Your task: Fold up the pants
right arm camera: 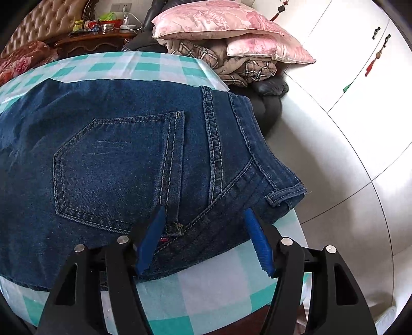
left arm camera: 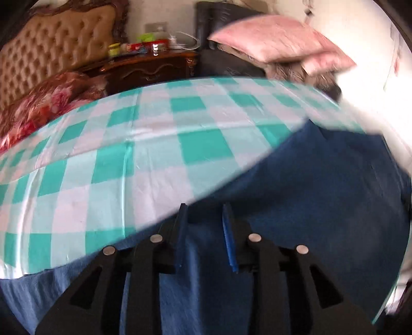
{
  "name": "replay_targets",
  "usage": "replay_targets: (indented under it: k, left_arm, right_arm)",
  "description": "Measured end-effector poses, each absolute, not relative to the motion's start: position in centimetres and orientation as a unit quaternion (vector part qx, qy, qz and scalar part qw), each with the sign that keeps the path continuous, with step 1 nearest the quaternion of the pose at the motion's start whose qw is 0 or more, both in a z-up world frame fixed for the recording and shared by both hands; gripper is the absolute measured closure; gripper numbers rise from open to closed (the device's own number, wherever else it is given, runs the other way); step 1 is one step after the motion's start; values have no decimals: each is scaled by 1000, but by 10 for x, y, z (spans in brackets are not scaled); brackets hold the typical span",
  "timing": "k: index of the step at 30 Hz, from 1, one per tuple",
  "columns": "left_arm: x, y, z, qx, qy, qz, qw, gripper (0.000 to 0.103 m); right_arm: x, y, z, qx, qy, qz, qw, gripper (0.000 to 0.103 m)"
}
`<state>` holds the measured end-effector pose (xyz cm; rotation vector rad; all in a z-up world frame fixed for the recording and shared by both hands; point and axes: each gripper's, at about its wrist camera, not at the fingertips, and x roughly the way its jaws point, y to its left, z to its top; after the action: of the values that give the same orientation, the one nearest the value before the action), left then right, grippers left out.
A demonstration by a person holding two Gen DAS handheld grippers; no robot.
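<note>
Across the checked tablecloth [right arm camera: 206, 288] the jeans [right arm camera: 116, 159] lie flat, pocket up, waistband toward three o'clock, apparently unfolded. Right gripper [right arm camera: 203, 242] hovers spread over the seat; left gripper [left arm camera: 204, 232], fingers slightly parted over denim, pinches nothing. Folding seems barely begun.

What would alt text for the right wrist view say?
Dark blue jeans lie back-pocket up on a teal checked tablecloth, the open right gripper straddling their near edge. Pink pillows are piled behind.
</note>
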<state>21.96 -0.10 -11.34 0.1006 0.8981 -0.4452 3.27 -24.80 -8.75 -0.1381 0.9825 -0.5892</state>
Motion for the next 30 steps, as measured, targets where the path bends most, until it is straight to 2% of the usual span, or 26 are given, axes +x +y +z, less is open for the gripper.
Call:
replay_targets:
  k: [1,4,8,10,14,16,21,23,25,27,30]
  left_arm:
    - [222,2,-109,43,430,-199,880,78]
    - [207,-4,-93,46,403,-237,883,75]
    - [214,-23,-111,79,422,-221,876,72]
    - [225,-16,-109,61,425,-167,888,68]
    - [214,10,-91,13,411,-152,899,68]
    - [191,30,-89,7,412,-148,899,65]
    - [139,126,-114,-14,444,-60,894,65]
    - [129,175,-122,-39,440,-37,896,70]
    - [124,215,-119,-32,445,38,894,69]
    - [111,268,-107,-79,422,101,898,67]
    - [89,304,-95,-118,405,110,900,66]
  right_arm:
    - [33,-249,-87,-64,465,-278,838,41]
    - [33,-249,-87,-63,464,-278,838,41]
    - [35,-246,-87,-72,466,-282,835,41]
    - [33,-247,-87,-66,465,-279,838,41]
    - [33,-251,-87,-51,466,-274,840,41]
    - [33,-250,-86,-55,466,-274,840,40]
    - [33,-249,-87,-58,464,-274,840,40]
    - [34,-248,-87,-61,464,-275,840,40]
    - [36,-248,-87,-63,466,-276,838,39]
    - [37,-250,-87,-60,467,-278,837,37]
    - [37,-255,-86,-50,468,-281,837,32]
